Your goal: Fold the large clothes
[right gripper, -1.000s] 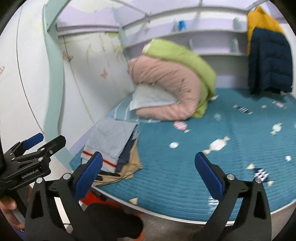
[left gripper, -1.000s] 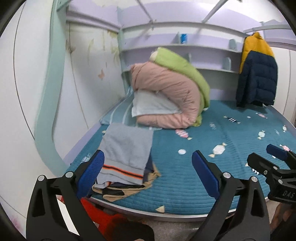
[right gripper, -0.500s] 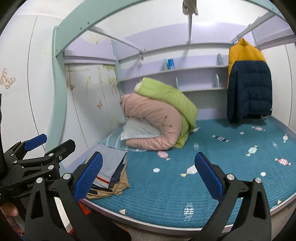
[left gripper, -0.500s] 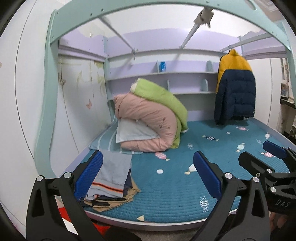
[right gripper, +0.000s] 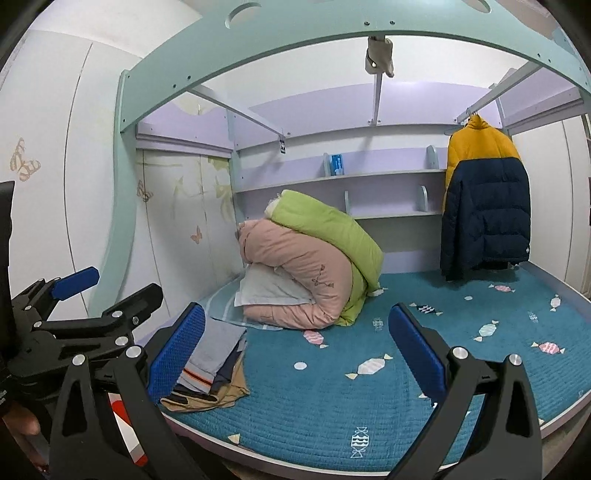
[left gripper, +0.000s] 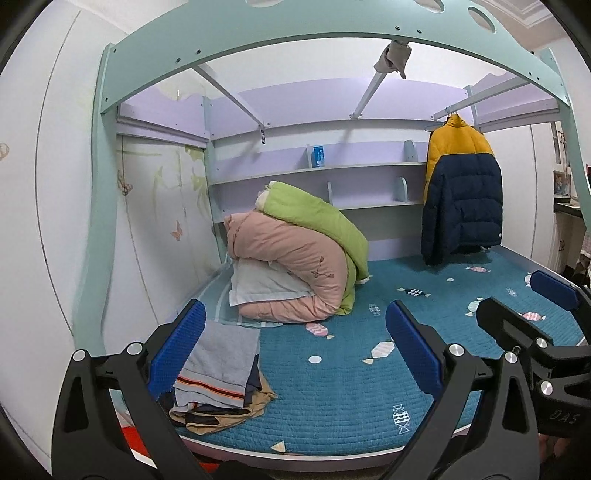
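A stack of folded clothes (left gripper: 218, 373), grey with an orange stripe on top and tan at the bottom, lies at the bed's front left corner; it also shows in the right wrist view (right gripper: 212, 362). My left gripper (left gripper: 295, 354) is open and empty, held in front of the bed, apart from the stack. My right gripper (right gripper: 295, 354) is open and empty, also off the bed. Each gripper shows in the other's view: the right gripper (left gripper: 532, 325) and the left gripper (right gripper: 92, 295). A yellow and navy puffer jacket (left gripper: 461, 192) hangs at the back right.
The bed has a teal quilted cover (left gripper: 369, 387) with candy prints. Rolled pink and green duvets (left gripper: 295, 258) on a pillow sit at the back left. Purple shelves (left gripper: 317, 170) line the back wall. A teal arch frame (left gripper: 295, 29) spans overhead. Something red (right gripper: 122, 413) lies on the floor.
Both grippers have pulled back and tilted up from the bed, so the clothes stack looks smaller and the arch frame has come into view. Both stay open.
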{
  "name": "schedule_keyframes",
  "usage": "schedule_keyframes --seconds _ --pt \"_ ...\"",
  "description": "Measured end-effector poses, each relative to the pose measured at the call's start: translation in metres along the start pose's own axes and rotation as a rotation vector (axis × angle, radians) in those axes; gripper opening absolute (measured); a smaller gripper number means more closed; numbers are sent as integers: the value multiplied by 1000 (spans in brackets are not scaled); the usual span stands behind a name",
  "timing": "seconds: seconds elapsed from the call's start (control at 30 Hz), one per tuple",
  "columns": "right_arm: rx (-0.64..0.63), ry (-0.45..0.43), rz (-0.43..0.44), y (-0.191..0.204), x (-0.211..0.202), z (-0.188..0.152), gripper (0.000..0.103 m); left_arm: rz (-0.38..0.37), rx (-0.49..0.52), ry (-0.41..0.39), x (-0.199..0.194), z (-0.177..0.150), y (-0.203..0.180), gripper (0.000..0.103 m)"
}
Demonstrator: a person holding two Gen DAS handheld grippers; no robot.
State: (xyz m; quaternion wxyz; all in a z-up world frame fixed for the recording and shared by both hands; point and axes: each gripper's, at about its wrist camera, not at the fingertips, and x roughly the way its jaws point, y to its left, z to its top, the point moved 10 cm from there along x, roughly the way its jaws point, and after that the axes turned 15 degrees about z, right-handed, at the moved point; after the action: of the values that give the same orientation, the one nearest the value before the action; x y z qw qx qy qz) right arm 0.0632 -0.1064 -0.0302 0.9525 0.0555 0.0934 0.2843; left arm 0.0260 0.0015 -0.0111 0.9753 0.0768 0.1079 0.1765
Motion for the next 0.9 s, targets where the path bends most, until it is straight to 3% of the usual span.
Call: schedule_keyframes --seconds 0.9 --pt "-36 -38 -14 11 -4 9 96 14 -41 -34 -9 7 13 98"
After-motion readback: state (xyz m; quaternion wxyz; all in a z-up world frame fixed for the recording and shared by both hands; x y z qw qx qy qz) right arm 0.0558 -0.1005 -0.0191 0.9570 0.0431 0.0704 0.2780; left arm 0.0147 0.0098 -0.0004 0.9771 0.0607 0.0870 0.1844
